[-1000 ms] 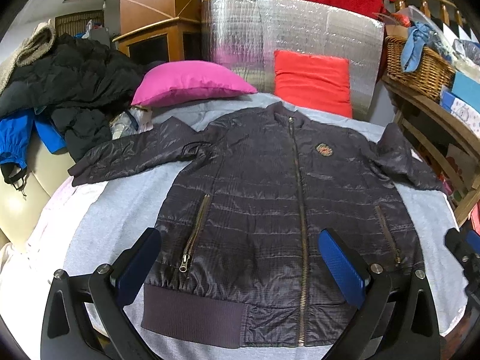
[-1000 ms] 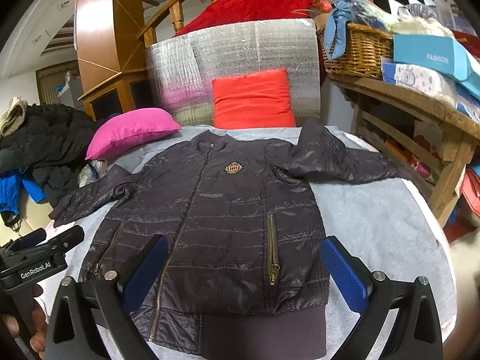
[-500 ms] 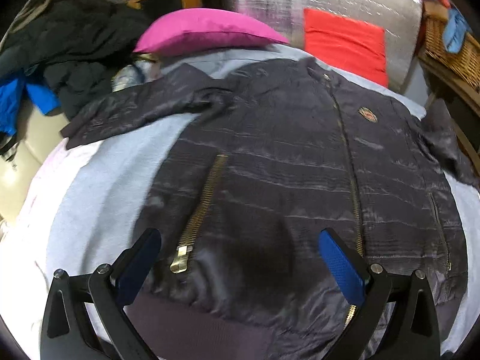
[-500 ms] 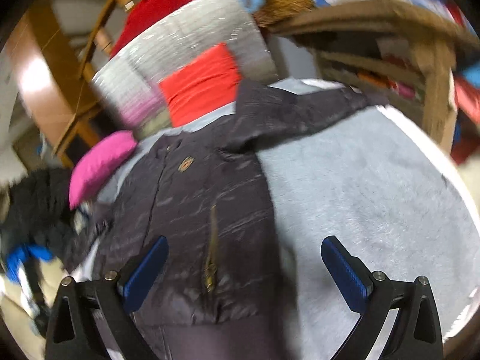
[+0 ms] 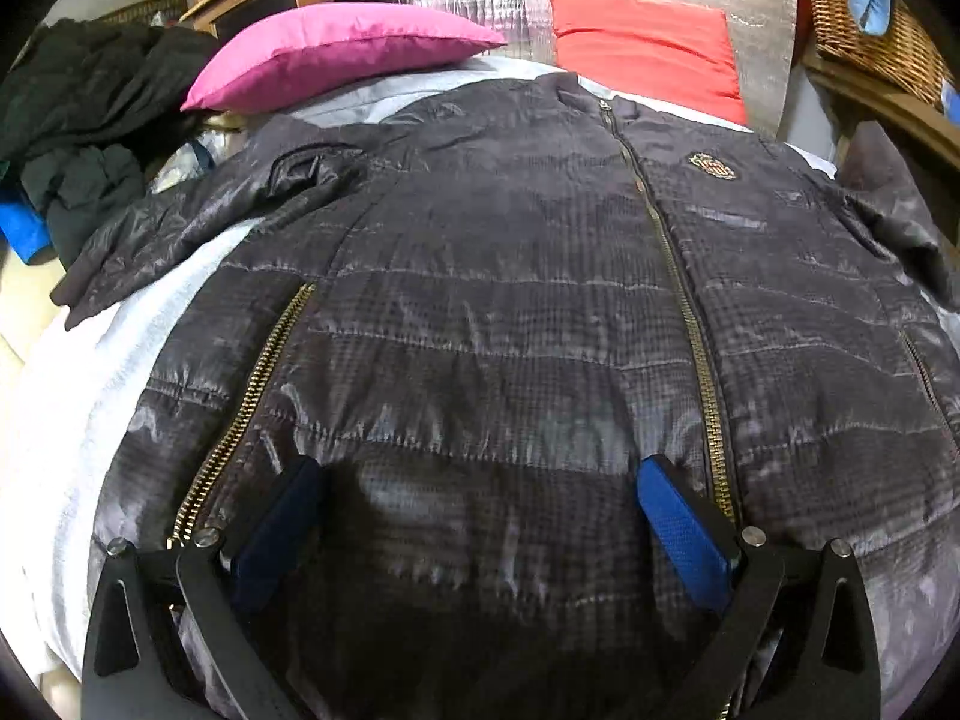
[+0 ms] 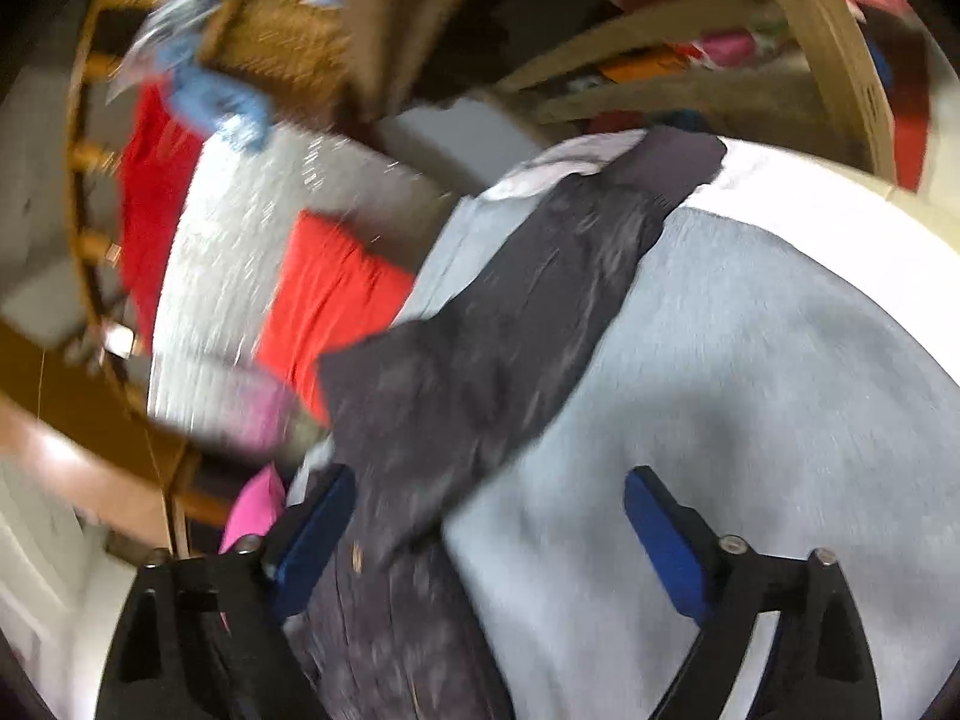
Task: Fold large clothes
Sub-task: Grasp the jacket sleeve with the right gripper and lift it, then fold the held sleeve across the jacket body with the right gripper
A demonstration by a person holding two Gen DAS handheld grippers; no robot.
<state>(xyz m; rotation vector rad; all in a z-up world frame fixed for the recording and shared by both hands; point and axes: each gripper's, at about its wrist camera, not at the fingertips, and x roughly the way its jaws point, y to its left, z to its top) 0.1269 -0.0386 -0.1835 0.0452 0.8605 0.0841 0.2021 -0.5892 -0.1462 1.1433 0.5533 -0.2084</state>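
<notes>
Garment: a dark quilted jacket (image 5: 510, 312) lies front-up and zipped on the grey blanket (image 5: 120, 360) that covers the bed, collar toward the cushions, both sleeves spread outward.
Surroundings: a pink pillow (image 5: 336, 54) and a red cushion (image 5: 642, 48) sit beyond the collar; a heap of dark clothes (image 5: 90, 114) lies off to one side.
Left claw (image 5: 480, 510): jaws spread wide, nothing pinched; the blue pads stand over the lower front panel between the pocket zip (image 5: 240, 420) and the main zip (image 5: 690, 330). Whether they touch the cloth cannot be told.
Left claw, change: a second ago the whole jacket with hem and both sleeves fitted in its view; now the front panel fills it, so this claw has dropped close over the body.
Right claw (image 6: 486, 522): jaws closing from full spread, not yet pressing on anything; the near end of the right sleeve (image 6: 540, 276) and the jacket's side lie between them.
Right claw, change: it faced the jacket squarely a second ago; its view is now rolled, heavily blurred and looks along the sleeve toward the cuff.
Meaning for task: no fold is made yet. In my judgement the left claw is set to steady the body while the right goes for the sleeve, the first fold inward.
Risk: the shell looks slick and puffy; a shallow pinch may slip.
</notes>
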